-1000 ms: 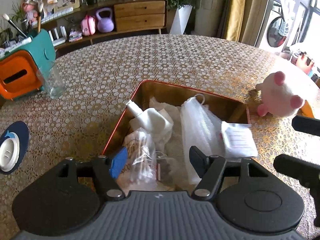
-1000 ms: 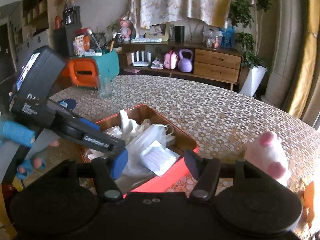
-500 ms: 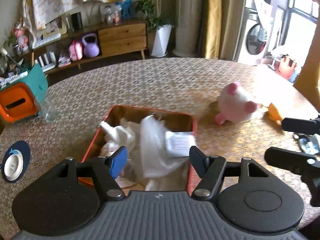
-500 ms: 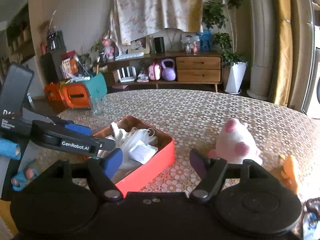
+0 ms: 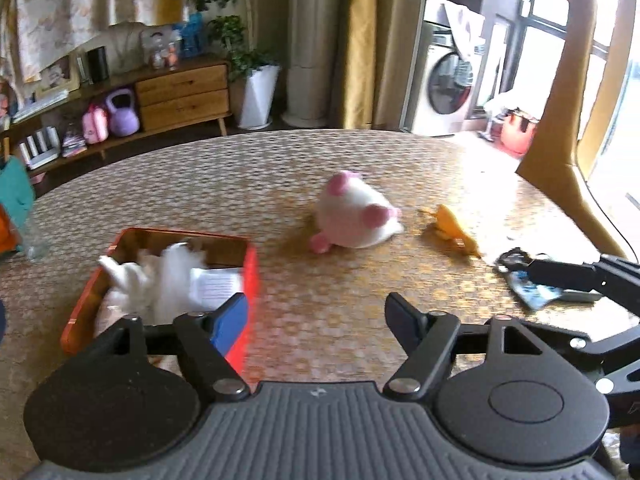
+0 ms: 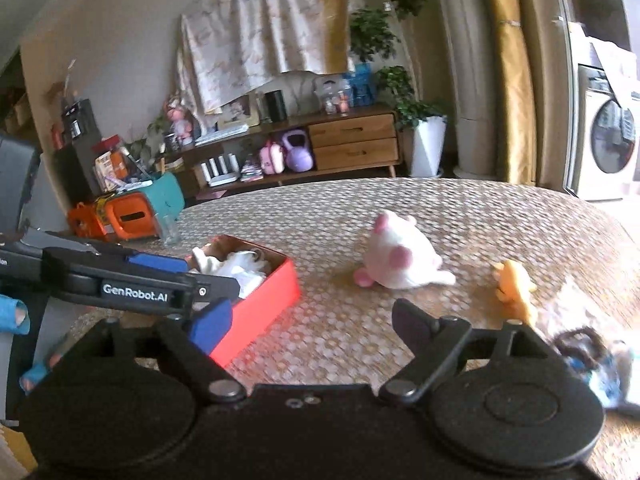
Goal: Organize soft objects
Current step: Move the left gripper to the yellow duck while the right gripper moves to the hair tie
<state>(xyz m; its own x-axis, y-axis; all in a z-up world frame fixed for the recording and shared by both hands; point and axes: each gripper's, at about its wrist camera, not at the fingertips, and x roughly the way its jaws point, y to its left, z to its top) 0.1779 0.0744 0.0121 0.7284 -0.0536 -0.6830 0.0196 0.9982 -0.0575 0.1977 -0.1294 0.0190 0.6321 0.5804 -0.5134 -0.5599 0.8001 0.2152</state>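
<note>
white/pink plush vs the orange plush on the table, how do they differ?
Colour: the white plush has pink ears and paws; the orange plush is orange all over. Size: the white plush is clearly the bulkier, the orange plush small and slim. Place: the white plush lies nearer the red box, the orange plush further from it. Shared: both lie on the patterned table, outside the box, touched by no claw.

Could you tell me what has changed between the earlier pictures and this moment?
Both views have swung from the red box toward the pink-and-white plush and the yellow toy. The left gripper and the right gripper are opening, with nothing between their fingers. The box, its contents and the toys lie where they were.
</note>
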